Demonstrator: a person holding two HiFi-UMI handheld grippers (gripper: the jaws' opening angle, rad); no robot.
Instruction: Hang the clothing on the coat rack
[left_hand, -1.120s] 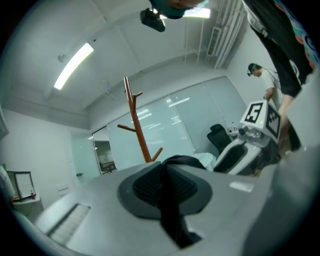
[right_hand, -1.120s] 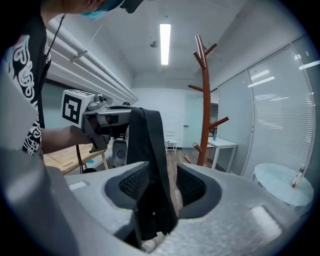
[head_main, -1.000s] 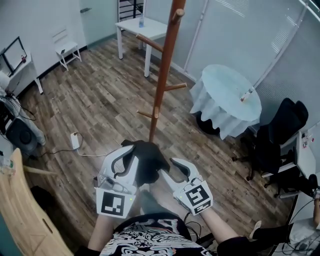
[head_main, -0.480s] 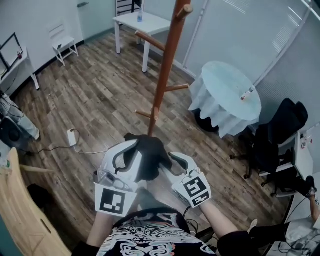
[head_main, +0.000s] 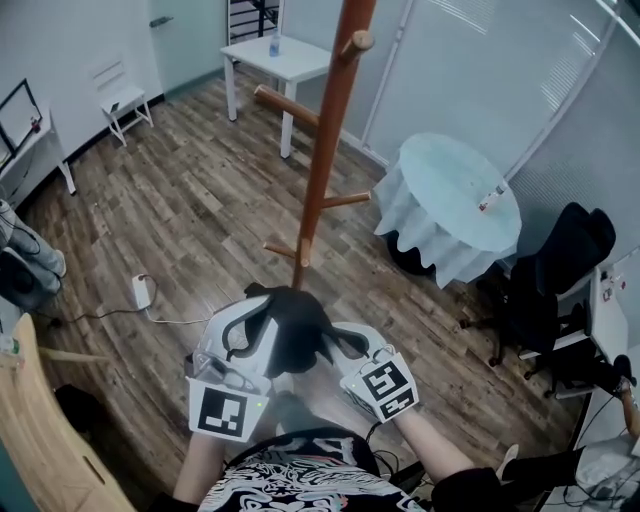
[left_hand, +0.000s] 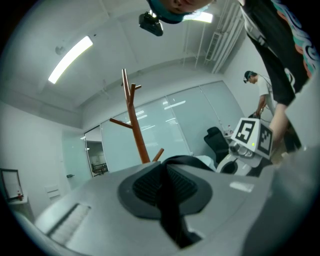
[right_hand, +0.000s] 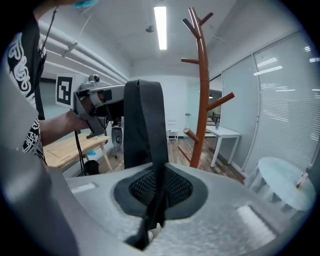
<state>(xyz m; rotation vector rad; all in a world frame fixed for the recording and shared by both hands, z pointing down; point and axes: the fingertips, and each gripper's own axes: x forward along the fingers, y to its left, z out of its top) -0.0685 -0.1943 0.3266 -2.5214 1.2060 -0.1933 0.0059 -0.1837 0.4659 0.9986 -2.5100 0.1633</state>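
Your left hand-held gripper (left_hand: 164, 192) clamps the clothing (head_main: 295, 325); the right hand-held gripper (right_hand: 158, 190) has just closed on it. Keep it spread nearing the coat rack (head_main: 325, 150).

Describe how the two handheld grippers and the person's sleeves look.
Both the left gripper and the right gripper have pale grey, curved shells with black trim and black ribbed pads. Each carries a cube with black-and-white square markers. The person wears a black top with white print, forearms uncovered. The right jaws have just closed on the dark clothing.
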